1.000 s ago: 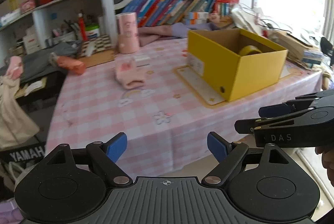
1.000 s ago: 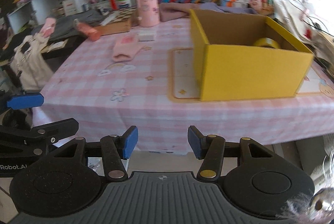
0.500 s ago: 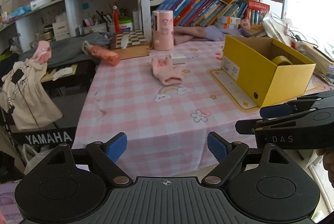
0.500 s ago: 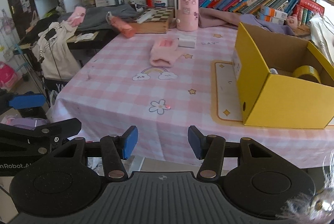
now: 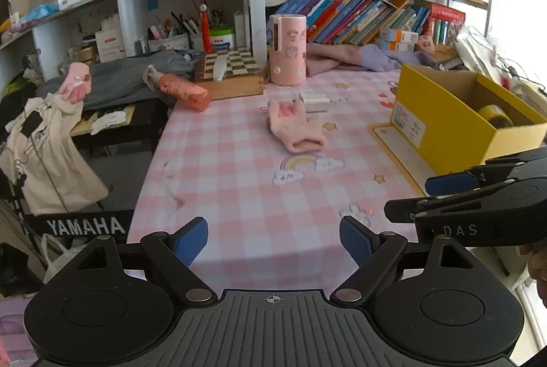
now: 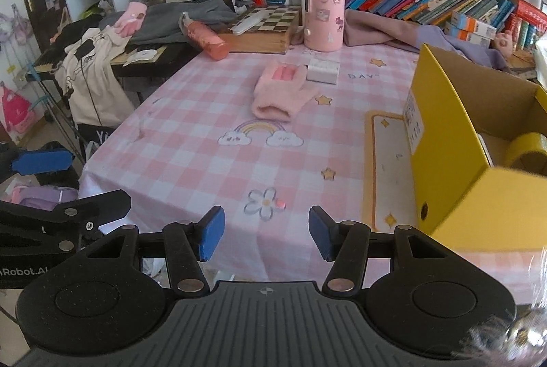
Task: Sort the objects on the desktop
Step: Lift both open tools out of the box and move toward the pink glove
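**Both grippers short of the glove**

The desk [image 5: 239,168] holds a yellow box [image 6: 454,162] at right. The pink glove [image 6: 280,90] lies mid-desk, ahead of both empty grippers, cuff nearest. The right gripper [image 6: 266,232], partly spread, sits slightly closer than the wide-spread left gripper [image 5: 273,242].

1. Table [image 5: 239,182] with pink checked cloth fills the centre.
2. White shelving [image 5: 254,1] behind its far edge, packed with books [image 5: 345,15].
3. Bright daylight from the window [image 5: 512,1] at right.
4. Keyboard stand [image 6: 58,114] left, draped in clothes.
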